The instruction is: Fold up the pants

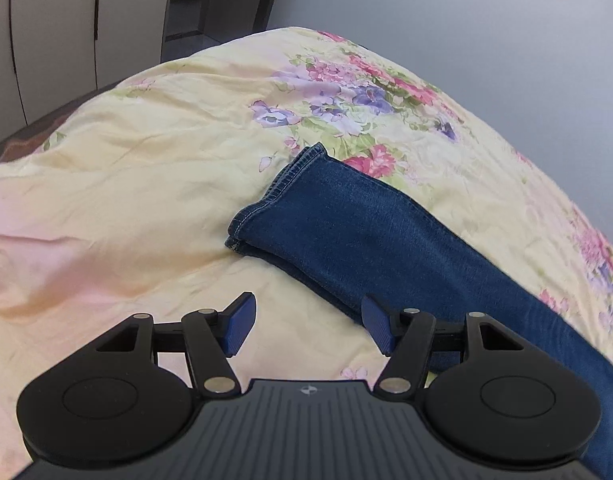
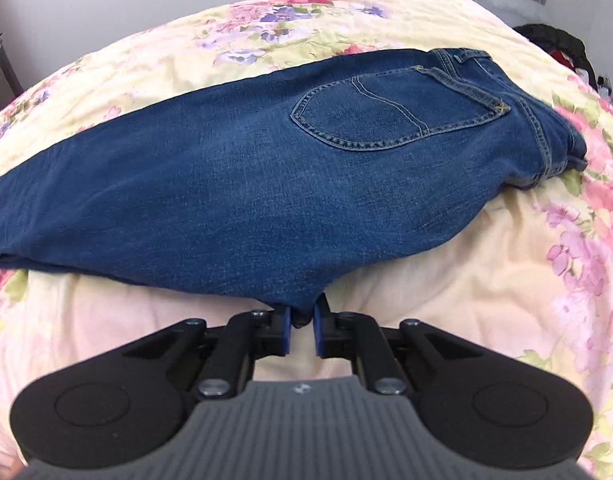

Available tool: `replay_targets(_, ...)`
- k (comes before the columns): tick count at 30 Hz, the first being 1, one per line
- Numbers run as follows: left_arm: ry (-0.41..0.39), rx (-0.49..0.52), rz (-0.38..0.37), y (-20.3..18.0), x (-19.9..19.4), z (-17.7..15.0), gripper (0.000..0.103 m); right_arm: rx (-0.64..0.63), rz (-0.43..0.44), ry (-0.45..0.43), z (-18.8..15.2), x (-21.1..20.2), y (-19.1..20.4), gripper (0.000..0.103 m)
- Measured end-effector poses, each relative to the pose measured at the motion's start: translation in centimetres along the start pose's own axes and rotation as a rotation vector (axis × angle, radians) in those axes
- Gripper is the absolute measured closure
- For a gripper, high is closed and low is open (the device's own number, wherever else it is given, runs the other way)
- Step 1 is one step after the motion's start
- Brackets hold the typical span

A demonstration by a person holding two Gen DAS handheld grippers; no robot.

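Between the right gripper's [image 2: 301, 330] fingers sits a pinch of the jeans' [image 2: 242, 184] near edge, by the seat. Spread wide, the left gripper [image 1: 304, 326] hovers beside the hems [image 1: 274, 196] (already doubled), just ahead; the legs run lengthwise across the floral bedspread [image 1: 146, 184].

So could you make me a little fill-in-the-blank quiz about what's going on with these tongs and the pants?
1. The jeans lie on a floral ____.
2. The right tongs are ____ on the jeans' near edge.
3. The left tongs are ____, holding nothing.
4. Both leg hems lie ____, one atop the other.

Missing words: bedspread; shut; open; stacked
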State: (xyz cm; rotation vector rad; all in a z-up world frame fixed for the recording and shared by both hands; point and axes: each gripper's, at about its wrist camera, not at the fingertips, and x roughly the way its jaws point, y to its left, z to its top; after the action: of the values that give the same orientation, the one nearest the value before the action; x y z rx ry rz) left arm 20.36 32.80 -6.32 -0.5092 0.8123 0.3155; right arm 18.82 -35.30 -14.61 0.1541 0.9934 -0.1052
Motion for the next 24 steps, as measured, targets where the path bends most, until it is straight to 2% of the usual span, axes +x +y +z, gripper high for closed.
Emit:
replay_targets(3,-0.003,-0.138,-0.053,1.8,1.1,0.0,0.031,0.006,-0.005,0.106,-0.5,1.8,-0.6,0.1)
replay_targets(7,-0.015,-0.298,-0.123,4.2,3.1,-0.4,0.031,-0.067,-0.024,0.111,-0.3,0.6,0.1,0.095)
replay_targets(9,-0.013,-0.363,-0.132,5.1,4.6,-0.6,0.031,-0.088,-0.048,0.111,-0.3,-0.5,0.0,0.082)
replay_targets(11,-0.011,-0.414,-0.148,5.6,6.2,-0.7,0.032,-0.114,-0.077,0.077,0.0,-1.6,0.0,0.079)
replay_targets(12,-0.011,-0.429,-0.15,5.7,6.9,-0.7,0.035,-0.128,-0.089,0.053,0.2,-2.3,-0.1,0.079)
replay_targets(15,-0.009,-0.414,-0.104,5.3,9.0,-0.7,0.046,-0.175,-0.104,-0.018,1.3,-3.5,0.2,0.079)
replay_targets(17,-0.018,-0.378,-0.068,4.8,10.0,-0.7,0.047,-0.211,-0.087,-0.043,2.4,-3.6,0.9,0.079)
replay_targets(19,-0.04,-0.334,-0.044,4.2,10.6,-0.5,0.047,-0.256,-0.054,-0.054,3.3,-3.3,2.2,0.083)
replay_targets(20,-0.053,-0.313,-0.033,4.0,10.8,-0.3,0.049,-0.281,-0.035,-0.058,3.9,-2.9,3.1,0.089)
replay_targets(22,-0.07,-0.282,-0.024,3.7,11.0,-0.1,0.056,-0.319,0.013,-0.059,5.2,-1.7,4.9,0.09)
replay_targets(24,-0.085,-0.269,-0.009,3.6,11.1,0.1,0.067,-0.337,0.064,-0.054,6.4,-0.2,7.2,0.094)
